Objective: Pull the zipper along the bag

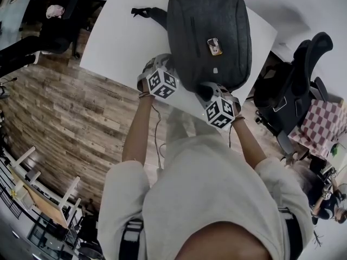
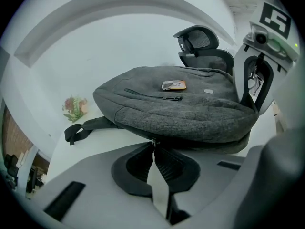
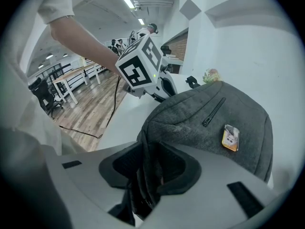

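- Bag (image 1: 200, 20) flat on table (image 1: 119, 42), front up, long axis away from person.
- Left gripper (image 2: 154, 151) pinches zipper pull (image 2: 153, 141) at near seam.
- Right gripper (image 3: 147, 173) clamps bag edge.

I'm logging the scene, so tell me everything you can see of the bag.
The bag is a dark grey, felt-like backpack lying flat on the white table, a black strap trailing from its far end. On top are a short pocket zip and a small orange tag. The left tool pinches the zipper pull on its near edge; the right tool clamps a fold there.
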`<state>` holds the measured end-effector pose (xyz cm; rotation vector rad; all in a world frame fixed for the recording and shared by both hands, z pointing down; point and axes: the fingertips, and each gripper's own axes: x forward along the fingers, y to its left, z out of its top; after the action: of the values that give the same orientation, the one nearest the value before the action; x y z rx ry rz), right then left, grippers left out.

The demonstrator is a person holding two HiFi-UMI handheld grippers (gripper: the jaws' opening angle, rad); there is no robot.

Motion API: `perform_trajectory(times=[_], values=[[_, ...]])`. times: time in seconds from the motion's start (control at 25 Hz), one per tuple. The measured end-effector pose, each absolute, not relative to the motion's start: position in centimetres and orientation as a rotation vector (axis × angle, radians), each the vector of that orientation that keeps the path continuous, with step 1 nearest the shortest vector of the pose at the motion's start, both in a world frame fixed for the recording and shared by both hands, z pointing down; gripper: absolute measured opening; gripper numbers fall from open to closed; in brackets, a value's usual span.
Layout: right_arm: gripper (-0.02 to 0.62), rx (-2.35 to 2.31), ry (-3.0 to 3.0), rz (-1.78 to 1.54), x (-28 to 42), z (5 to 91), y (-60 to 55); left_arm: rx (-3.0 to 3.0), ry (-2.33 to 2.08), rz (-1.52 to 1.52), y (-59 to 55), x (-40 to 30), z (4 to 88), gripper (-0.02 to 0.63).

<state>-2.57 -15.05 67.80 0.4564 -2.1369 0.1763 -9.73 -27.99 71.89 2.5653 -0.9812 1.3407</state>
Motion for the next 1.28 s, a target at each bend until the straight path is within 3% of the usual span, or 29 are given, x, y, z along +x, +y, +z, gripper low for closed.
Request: perform_trajectory(times=[0.68, 1.28], values=[[0.109, 0.481, -2.114, 0.154, -2.6, 67.9, -15.2, 2.57, -0.874, 1.6, -25.7, -10.2, 71.5, 0.032], [0.101, 0.488, -2.105, 0.154, -2.7, 68.2, -15.3, 2.45, -0.874, 1.476, -16.5, -7.0, 70.9, 0.035]])
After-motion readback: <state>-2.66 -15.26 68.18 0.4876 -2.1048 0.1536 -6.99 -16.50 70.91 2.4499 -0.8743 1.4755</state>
